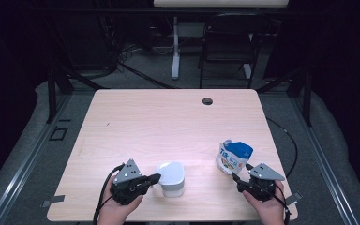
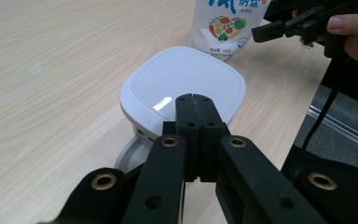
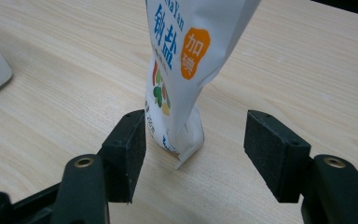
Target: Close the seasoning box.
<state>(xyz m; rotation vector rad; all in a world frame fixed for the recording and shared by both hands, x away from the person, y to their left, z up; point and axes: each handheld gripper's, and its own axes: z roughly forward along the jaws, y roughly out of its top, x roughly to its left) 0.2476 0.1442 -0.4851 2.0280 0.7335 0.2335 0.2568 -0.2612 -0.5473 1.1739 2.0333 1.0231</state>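
Right gripper (image 3: 193, 154) astride salt pouch (image 3: 179, 70)

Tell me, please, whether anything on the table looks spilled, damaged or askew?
Nothing stands out. The salt pouch stands upright, with no spill around it, and the white lidded box sits flat with its lid on; neither looks damaged.

Glossy white plastic container (image 2: 182, 84) (printed plastic pouch (image 3: 182, 70)), matt wood-grain table (image 1: 159, 122)

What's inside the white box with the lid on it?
The white box has its lid shut, so whatever is inside is covered. You can see its smooth top, the left gripper with shut jaws at its near edge, and the salt bag standing behind it.
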